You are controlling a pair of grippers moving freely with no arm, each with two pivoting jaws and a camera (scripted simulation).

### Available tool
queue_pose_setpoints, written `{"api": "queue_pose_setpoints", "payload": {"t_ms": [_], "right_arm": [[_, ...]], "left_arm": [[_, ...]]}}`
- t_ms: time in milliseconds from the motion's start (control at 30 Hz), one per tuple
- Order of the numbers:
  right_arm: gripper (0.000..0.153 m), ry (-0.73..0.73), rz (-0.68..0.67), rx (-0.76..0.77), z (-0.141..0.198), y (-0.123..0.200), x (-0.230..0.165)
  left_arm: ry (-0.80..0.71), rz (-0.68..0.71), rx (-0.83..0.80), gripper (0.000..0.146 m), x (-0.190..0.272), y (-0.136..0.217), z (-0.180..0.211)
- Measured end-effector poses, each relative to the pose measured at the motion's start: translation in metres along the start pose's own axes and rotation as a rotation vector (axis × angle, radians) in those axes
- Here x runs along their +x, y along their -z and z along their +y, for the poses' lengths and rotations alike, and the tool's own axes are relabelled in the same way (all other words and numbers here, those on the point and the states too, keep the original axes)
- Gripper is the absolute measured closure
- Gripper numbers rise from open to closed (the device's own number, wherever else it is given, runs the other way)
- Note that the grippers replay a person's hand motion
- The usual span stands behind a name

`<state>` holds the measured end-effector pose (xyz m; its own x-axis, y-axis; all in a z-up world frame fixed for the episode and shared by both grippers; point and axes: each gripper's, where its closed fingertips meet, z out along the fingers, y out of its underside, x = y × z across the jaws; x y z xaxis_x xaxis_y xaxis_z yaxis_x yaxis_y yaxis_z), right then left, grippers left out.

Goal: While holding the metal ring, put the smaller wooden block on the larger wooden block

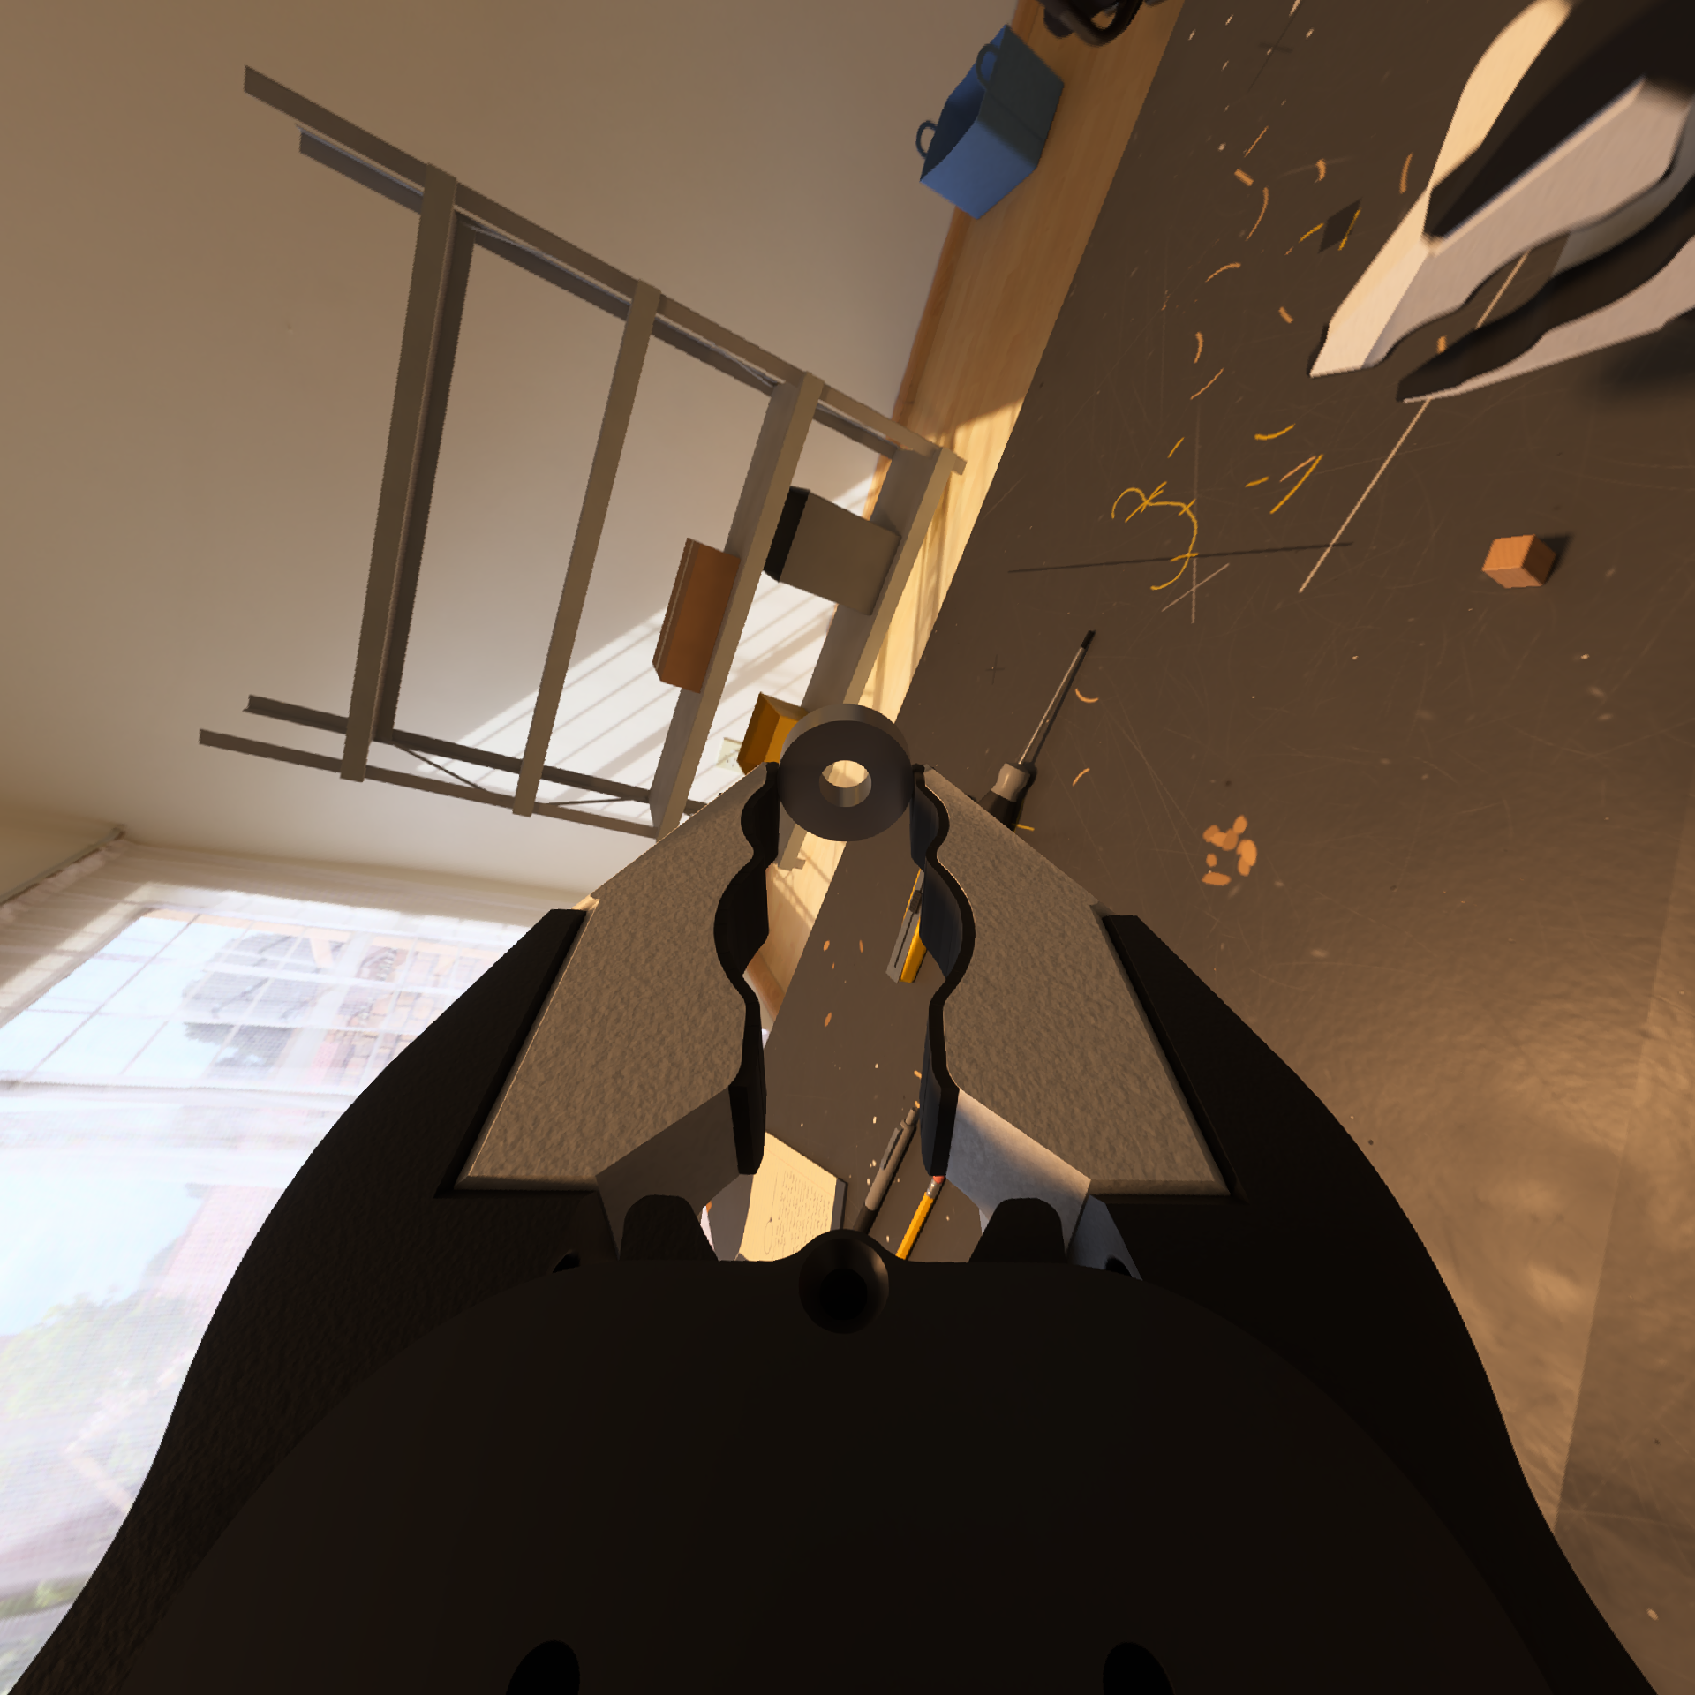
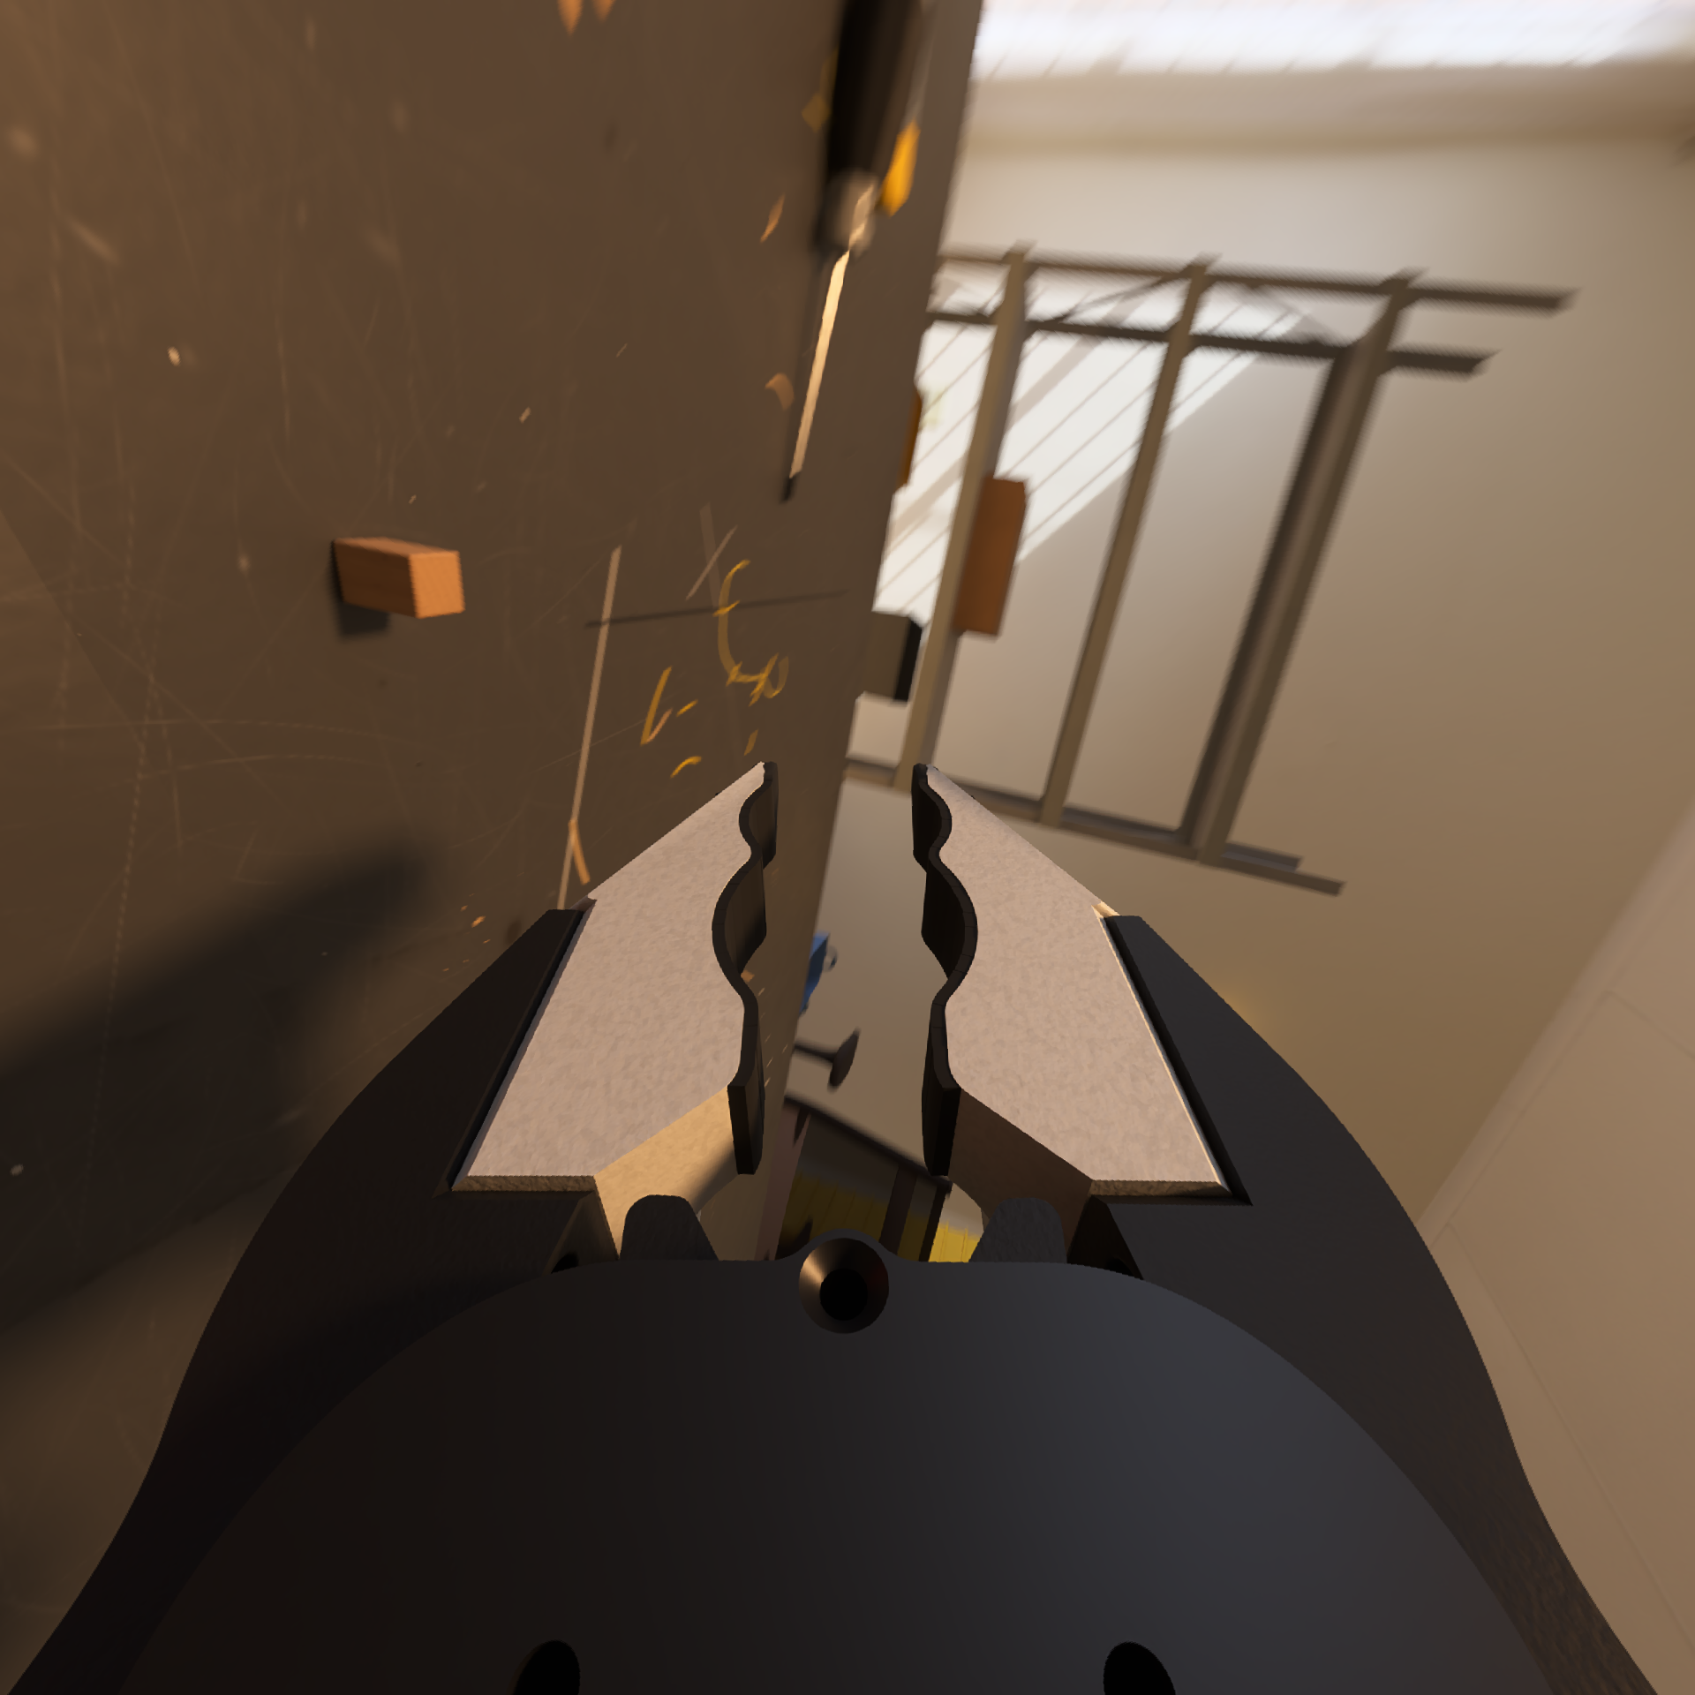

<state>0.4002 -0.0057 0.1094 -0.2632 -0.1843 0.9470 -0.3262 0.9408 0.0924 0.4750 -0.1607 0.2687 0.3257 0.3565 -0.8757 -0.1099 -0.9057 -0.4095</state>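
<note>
Metal ring (image 1: 846, 781) sits clamped in the left gripper (image 1: 844, 780); right gripper (image 2: 844, 780) fingers spread, holding nothing.

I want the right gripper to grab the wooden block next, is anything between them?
Nothing visible. The right gripper is open and empty, and only bare, scratched bench surface lies between it and the wooden block.

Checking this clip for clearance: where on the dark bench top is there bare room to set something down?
Bare bench top surrounds the single wooden block, especially the wide stretch below it. It is crowded along the bench edge, where the screwdriver and pencil lie near the left hand-held gripper holding the metal ring. The right hand-held gripper is open.
</note>
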Motion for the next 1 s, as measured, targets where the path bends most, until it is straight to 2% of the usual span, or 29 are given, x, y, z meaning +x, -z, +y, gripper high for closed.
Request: {"api": "queue_pose_setpoints", "payload": {"t_ms": [167,267,367,433,467,500,567,633,667,767,867,1000], "right_arm": [[0.127,-0.046,0.126,0.281,-0.017,0.060,0.025],[0.130,-0.051,0.142,0.624,-0.032,0.113,0.024],[0.137,-0.283,0.194,0.960,-0.016,0.167,0.049],[0.139,-0.495,0.173,1.084,0.013,0.174,0.067],[0.139,-0.557,0.083,1.105,0.023,0.164,0.067],[0.136,-0.598,-0.054,1.090,0.030,0.146,0.059],[0.124,-0.593,-0.451,0.964,0.033,0.104,0.026],[0.113,-0.534,-0.701,0.837,0.027,0.070,-0.003],[0.112,-0.476,-0.782,0.798,0.021,0.058,-0.014],[0.113,-0.369,-0.968,0.731,-0.006,0.042,-0.040],[0.113,-0.419,-1.158,0.638,-0.025,0.028,-0.063],[0.112,-0.366,-1.120,0.446,-0.029,-0.009,-0.094]], "left_arm": [[-0.004,0.031,0.035,0.118,0.003,0.006,-0.001],[0.014,0.035,0.043,0.118,0.000,0.013,0.003],[0.029,0.036,0.054,0.118,-0.005,0.024,0.011],[0.048,0.022,0.061,0.118,-0.011,0.032,0.016],[0.058,0.015,0.064,0.118,-0.013,0.035,0.018],[0.066,0.010,0.069,0.118,-0.015,0.038,0.019],[0.080,-0.002,0.088,0.118,-0.019,0.043,0.019],[0.094,-0.009,0.107,0.118,-0.021,0.047,0.018],[0.097,-0.011,0.113,0.118,-0.022,0.048,0.018],[0.109,-0.016,0.134,0.118,-0.024,0.052,0.017],[0.124,-0.020,0.161,0.118,-0.026,0.056,0.015],[0.130,-0.029,0.177,0.118,-0.029,0.060,0.013]]}}
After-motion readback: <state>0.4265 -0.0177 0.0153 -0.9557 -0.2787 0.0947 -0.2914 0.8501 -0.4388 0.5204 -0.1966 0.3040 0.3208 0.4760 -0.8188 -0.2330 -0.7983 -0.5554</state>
